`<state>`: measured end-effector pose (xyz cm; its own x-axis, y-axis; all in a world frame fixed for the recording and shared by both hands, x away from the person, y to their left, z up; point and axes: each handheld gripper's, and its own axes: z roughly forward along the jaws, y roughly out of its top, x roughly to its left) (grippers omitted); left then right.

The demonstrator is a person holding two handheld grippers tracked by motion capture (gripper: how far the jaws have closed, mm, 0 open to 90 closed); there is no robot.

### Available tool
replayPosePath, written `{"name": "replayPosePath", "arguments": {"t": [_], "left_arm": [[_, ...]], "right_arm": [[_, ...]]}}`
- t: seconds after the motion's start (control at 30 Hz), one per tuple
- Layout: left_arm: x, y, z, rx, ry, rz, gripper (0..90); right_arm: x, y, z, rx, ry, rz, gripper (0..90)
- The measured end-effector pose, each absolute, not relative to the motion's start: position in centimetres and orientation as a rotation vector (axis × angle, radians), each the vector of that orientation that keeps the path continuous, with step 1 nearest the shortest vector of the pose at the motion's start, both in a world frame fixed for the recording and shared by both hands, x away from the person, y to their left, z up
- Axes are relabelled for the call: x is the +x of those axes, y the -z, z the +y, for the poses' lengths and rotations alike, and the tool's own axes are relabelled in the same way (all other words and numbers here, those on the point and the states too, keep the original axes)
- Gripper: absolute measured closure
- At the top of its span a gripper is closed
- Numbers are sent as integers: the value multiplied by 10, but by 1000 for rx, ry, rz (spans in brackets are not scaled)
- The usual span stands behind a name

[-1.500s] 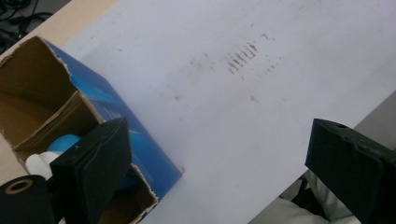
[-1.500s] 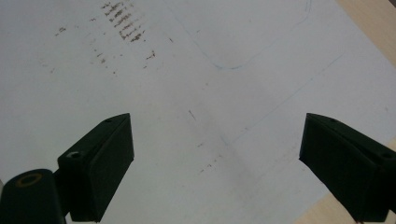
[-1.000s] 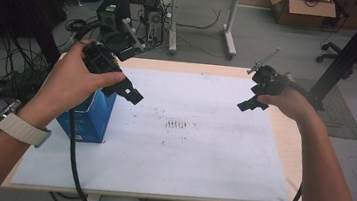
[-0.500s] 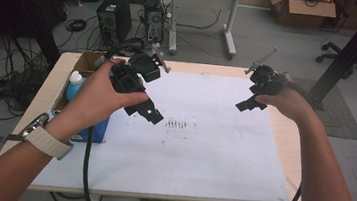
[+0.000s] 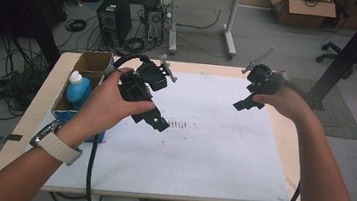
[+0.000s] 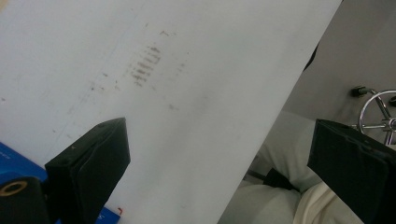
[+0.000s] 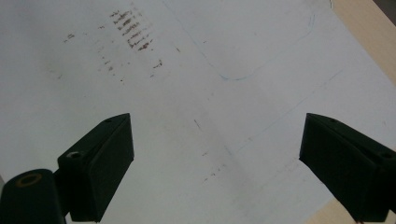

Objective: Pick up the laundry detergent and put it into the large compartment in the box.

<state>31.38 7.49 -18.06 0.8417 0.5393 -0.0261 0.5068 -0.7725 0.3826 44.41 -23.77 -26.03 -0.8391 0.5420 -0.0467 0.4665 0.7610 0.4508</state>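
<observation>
Both pairs of jaws stand wide apart with nothing between them. The left gripper [image 5: 156, 121] hangs over the white sheet [image 5: 201, 148] a little left of its middle, just above the patch of dark smudges [image 5: 178, 124]; the left gripper view looks down past its jaws onto that same sheet and out over the near edge of the bench [image 5: 283, 136]. The right gripper [image 5: 243, 105] is held over the sheet toward the far right corner, well apart from the left one, and its own view shows bare sheet, the smudges [image 7: 130, 30] and a faint blue pencil outline [image 7: 266, 60].

Outward from the left hand [image 5: 108, 105], a blue box [image 5: 72, 107] with brown cardboard flaps sits at the left edge of the bench. A blue bottle [image 5: 78, 89] with a white cap stands upright inside it, just beside the left hand and apart from the jaws.

Judging by this, the work has hardly begun: the bottle is not lifted out, nothing lies on the sheet, and neither gripper has a hold. What seems left is nearly everything, starting with the left gripper going to the box.
</observation>
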Motion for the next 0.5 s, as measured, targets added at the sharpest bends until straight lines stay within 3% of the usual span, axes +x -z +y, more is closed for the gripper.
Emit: {"name": "replayPosePath", "arguments": {"t": [0.5], "left_arm": [[317,179,76,2629,-114,805,59]], "right_arm": [[444,261,-238,801,-649,2783,99]]}}
